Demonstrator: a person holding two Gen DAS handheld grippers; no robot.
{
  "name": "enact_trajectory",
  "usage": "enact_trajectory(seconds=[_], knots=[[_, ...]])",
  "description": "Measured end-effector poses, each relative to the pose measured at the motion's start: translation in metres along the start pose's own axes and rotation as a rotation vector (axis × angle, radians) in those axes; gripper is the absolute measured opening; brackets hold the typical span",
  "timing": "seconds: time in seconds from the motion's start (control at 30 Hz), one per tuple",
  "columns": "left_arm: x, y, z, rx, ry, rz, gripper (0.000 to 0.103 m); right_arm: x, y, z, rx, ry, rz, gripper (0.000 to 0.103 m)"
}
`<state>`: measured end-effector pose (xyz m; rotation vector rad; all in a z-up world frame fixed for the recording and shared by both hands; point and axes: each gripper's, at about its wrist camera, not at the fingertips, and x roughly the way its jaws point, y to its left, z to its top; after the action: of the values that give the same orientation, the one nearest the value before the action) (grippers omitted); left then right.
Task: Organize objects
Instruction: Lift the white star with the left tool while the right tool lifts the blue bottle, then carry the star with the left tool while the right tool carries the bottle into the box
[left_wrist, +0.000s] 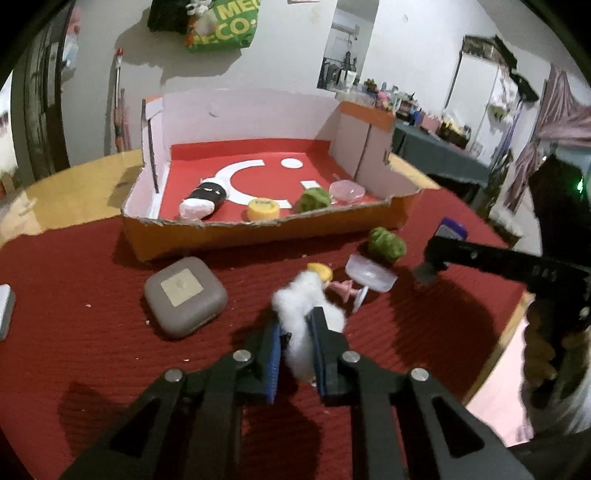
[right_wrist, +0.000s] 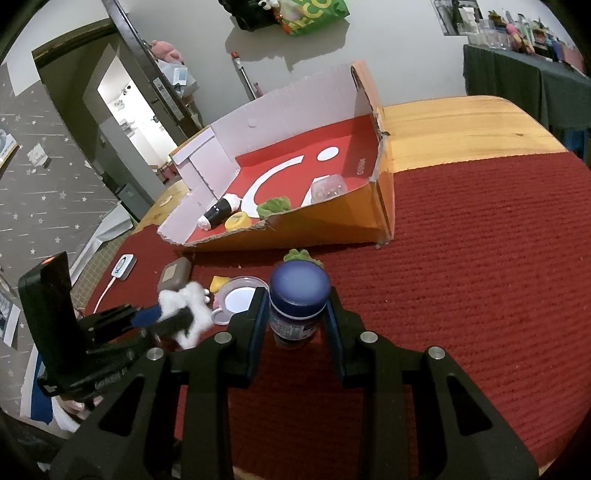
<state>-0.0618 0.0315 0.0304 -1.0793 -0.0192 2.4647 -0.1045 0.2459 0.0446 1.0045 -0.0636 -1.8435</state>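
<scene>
1. Cotton tuft (left_wrist: 306, 317): white, fluffy wad on the red mat (left_wrist: 74, 295), near the front of the cardboard box (left_wrist: 258, 236). Left gripper (left_wrist: 297, 328) is clamped on it, pads sunk into the fibre. Judged very light, soft and compressible; no risk of breakage, but strands may snag on the pads or tear away. Best held through its thick middle, as now.
2. Blue-lidded jar (right_wrist: 299, 302): small, upright, between the fingers of the right gripper (right_wrist: 297, 314), which is closed on its sides below the lid. Judged rigid and smooth, possibly slippery; hold on the body rather than the lid. Its label is too blurred to read.
3. Grey square case (left_wrist: 184, 297): on the mat just left of the tuft, with a pale square label; no legible text.
4. Loose items beside the tuft: green crinkled ball (left_wrist: 386, 245), clear plastic lid (left_wrist: 371, 275), small pink-and-yellow figure (left_wrist: 327, 277).
5. Box contents: black-and-white cylinder (left_wrist: 205, 199), yellow cap (left_wrist: 263, 209), second green ball (left_wrist: 314, 199), clear pinkish piece (left_wrist: 347, 191). The floor is red with white curved and round shapes.
6. Green bag (left_wrist: 221, 26) hanging on the wall: partial yellow lettering, "ME" above "ECO"; remainder cut off.
</scene>
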Motion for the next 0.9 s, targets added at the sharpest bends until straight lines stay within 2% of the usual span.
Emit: enact_trajectory(seconds=[0.13, 0.33, 0.43, 0.57, 0.67, 0.77, 0.9], knots=[[0.008, 0.005, -0.004, -0.020, 0.023, 0.002, 0.016, -0.001, 0.003, 0.003, -0.008, -0.010, 0.009, 0.028], [-0.003, 0.010, -0.002, -0.054, 0.001, -0.023, 0.014, 0.002, -0.001, -0.001, 0.008, 0.009, 0.012, 0.028], [-0.019, 0.007, 0.006, -0.020, -0.049, 0.027, 0.014, -0.004, 0.000, 0.001, -0.007, 0.003, -0.010, 0.028], [-0.040, -0.012, 0.015, 0.131, -0.141, 0.168, 0.014, -0.013, 0.014, 0.005, -0.137, -0.035, -0.187, 0.028], [-0.030, -0.025, 0.012, 0.207, -0.106, 0.141, 0.014, -0.003, 0.021, 0.002, -0.231, -0.010, -0.293, 0.028], [-0.011, -0.035, 0.001, 0.249, -0.058, 0.126, 0.014, 0.011, 0.023, -0.007, -0.283, 0.015, -0.350, 0.028], [0.000, -0.028, -0.007, 0.172, -0.024, 0.036, 0.014, 0.016, 0.025, -0.011, -0.305, 0.012, -0.359, 0.028]])
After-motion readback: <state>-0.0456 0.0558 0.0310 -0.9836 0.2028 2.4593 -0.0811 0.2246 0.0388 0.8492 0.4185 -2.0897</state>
